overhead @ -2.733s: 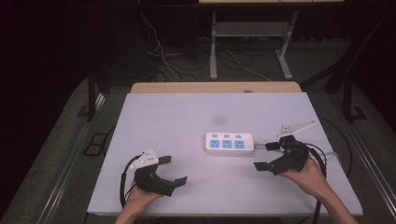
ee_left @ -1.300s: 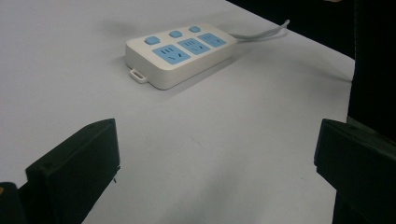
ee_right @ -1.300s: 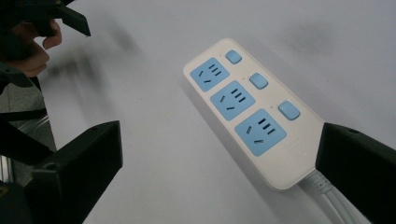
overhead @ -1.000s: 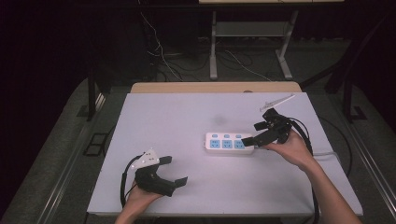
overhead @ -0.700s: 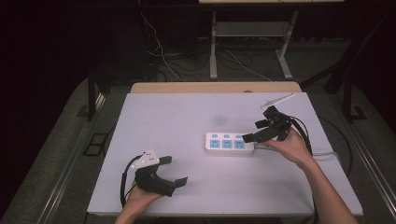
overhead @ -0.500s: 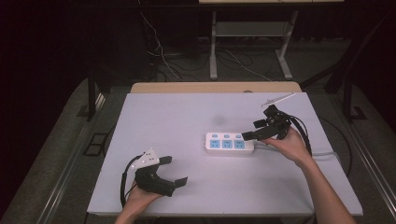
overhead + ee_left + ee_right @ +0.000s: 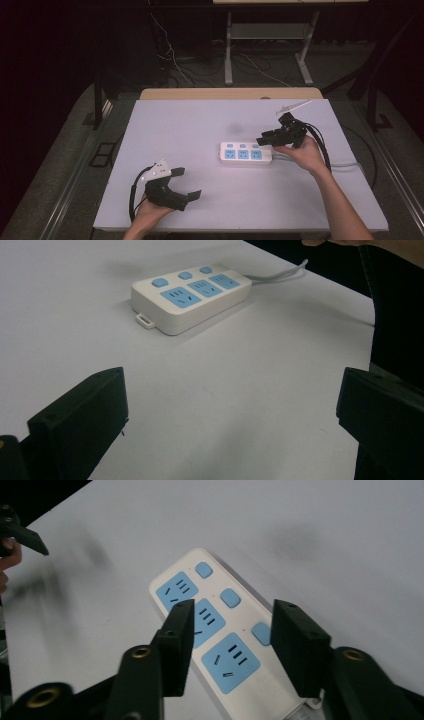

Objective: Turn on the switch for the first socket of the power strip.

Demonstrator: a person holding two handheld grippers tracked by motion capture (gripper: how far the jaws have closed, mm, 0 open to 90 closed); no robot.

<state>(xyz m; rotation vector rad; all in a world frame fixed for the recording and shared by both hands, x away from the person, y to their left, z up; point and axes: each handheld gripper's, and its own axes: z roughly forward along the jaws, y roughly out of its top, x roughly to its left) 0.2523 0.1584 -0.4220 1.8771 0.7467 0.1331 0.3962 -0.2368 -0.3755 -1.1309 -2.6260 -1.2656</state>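
White, with three blue sockets, the power strip [image 7: 246, 153] lies flat right of centre on my worktop [image 7: 200, 125]. My right tool [image 7: 274, 140] hovers over its cable end, jaws spread across the body. My left tool [image 7: 186, 184] rests near the front edge, jaws wide apart, well clear of it.

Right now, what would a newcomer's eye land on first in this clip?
The white power strip with blue sockets, lying right of the middle of the pale table. Next, the right claw, open and poised over the strip's cable end, its jaws framing the sockets in the right gripper view. The left claw rests open near the table's front left edge, far from the strip.
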